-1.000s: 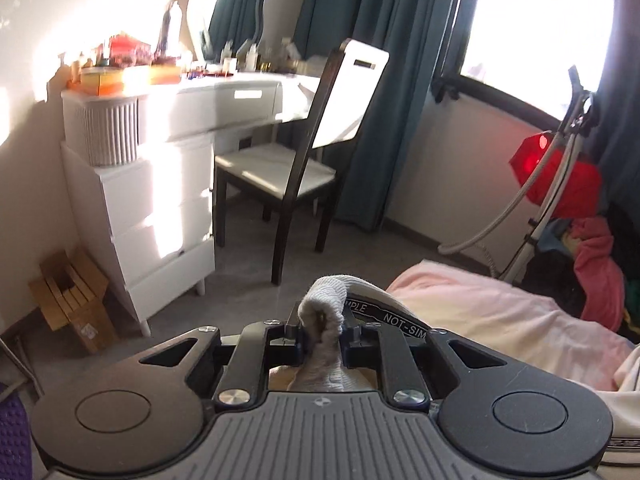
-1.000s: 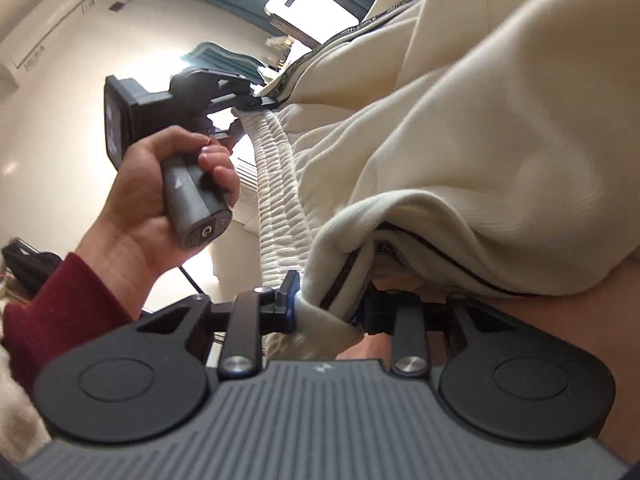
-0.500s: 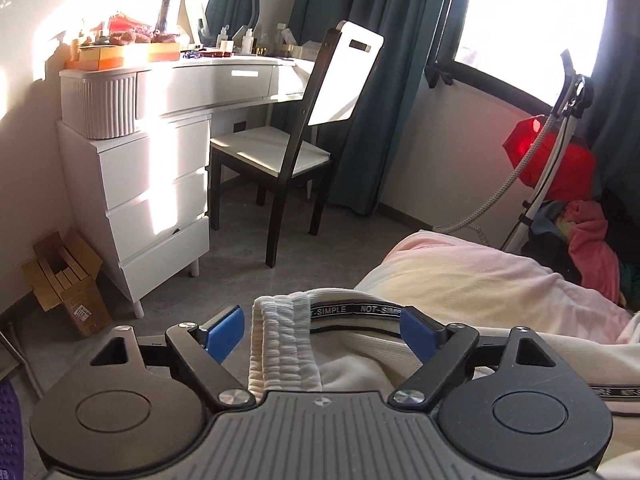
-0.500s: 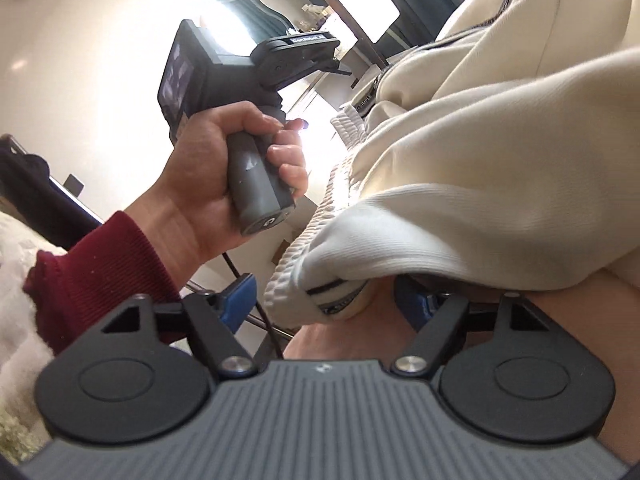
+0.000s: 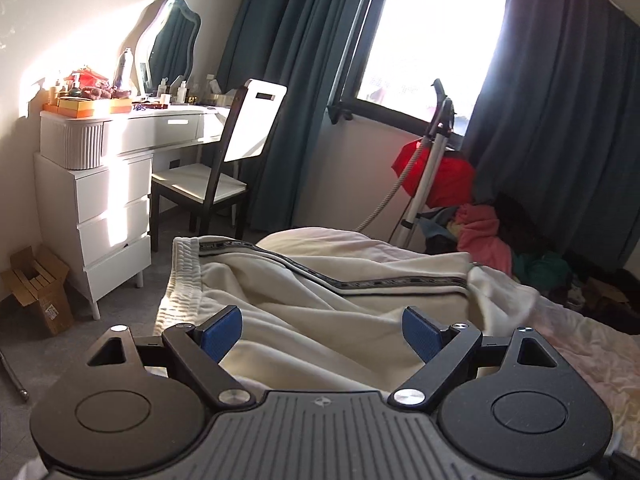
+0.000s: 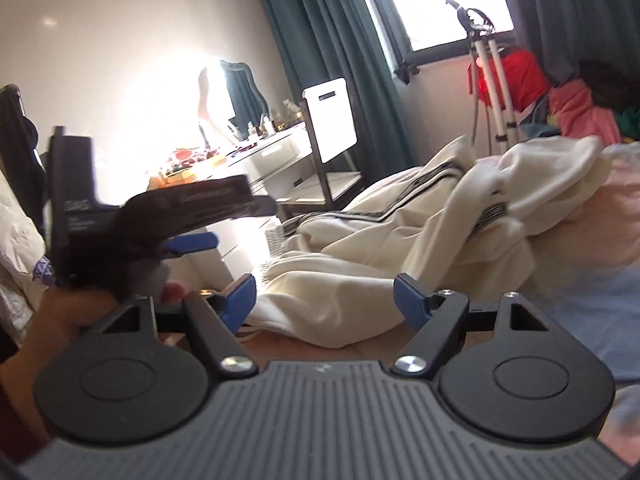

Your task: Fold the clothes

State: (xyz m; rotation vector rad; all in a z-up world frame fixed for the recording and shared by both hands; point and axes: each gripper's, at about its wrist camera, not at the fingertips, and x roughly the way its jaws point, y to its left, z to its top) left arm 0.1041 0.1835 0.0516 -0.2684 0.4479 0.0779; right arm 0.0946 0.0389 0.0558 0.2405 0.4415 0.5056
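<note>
Both pairs of my jaws stand wide apart and hold nothing. My left gripper (image 5: 322, 334) hangs just above the cream trousers (image 5: 320, 300), its blue pads (image 5: 221, 329) clear of the cloth on either side. My right gripper (image 6: 325, 303) is spread the same way over the near edge of the same garment, and I cannot tell whether its pads brush the fabric or sit just off it.

Much is hard to read. In the right wrist view my left gripper (image 6: 160, 216) shows as a dark, smeared shape at the left, and the hand (image 6: 68, 316) holding it is half hidden behind my own right gripper body. The far part of the trousers in that view is blurred too. The lettering on the dark side stripe (image 5: 400, 282) is too small to make out. The bed (image 5: 580, 344) is cut off at the right and below by the gripper bodies.

The trousers lie crumpled on the pale pink bedding, heaped in loose folds. The ribbed elastic waistband (image 5: 184, 264) lies at the left edge of the bed, nearest the white dresser (image 5: 112, 216). The dark stripe runs from the waistband across the cloth toward the right. In the right wrist view one portion rises in a bunched mound (image 6: 552, 176) toward the window side.
</note>
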